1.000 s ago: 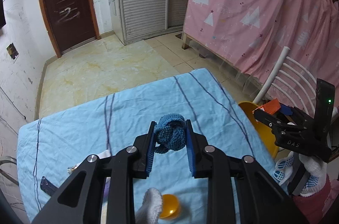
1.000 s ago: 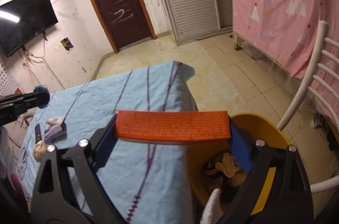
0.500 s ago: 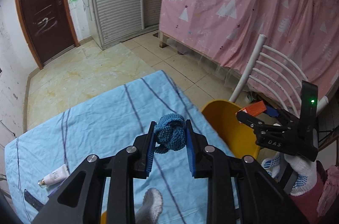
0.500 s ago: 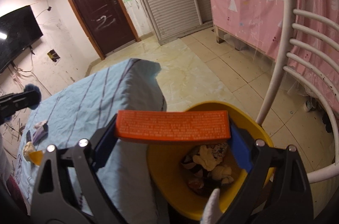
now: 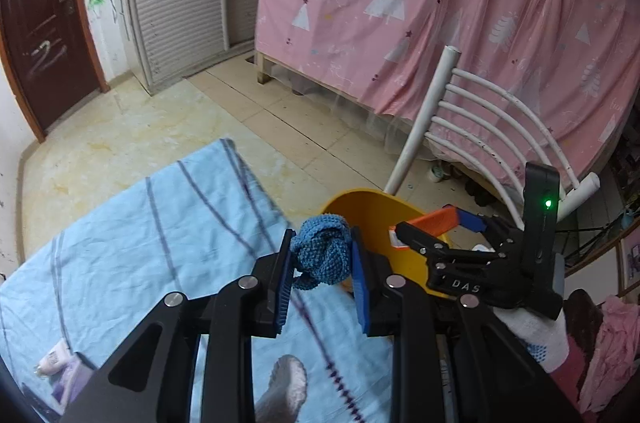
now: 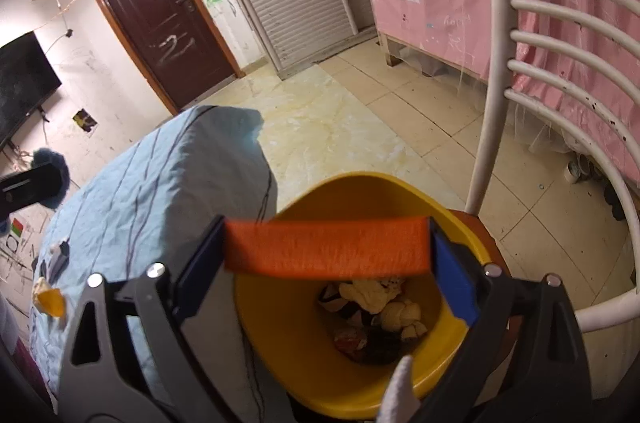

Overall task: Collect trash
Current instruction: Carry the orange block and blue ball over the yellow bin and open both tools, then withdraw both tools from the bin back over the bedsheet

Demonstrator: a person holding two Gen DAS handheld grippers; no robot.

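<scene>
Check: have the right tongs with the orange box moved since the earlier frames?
Yes. The right tongs carried the orange box off the blue tablecloth, over the yellow bin.

My left wrist camera looks steeply down over the table's (image 5: 152,223) right edge toward the yellow bin (image 5: 372,211), my right sits close above that bin (image 6: 304,327); both share table edge and bin.
</scene>
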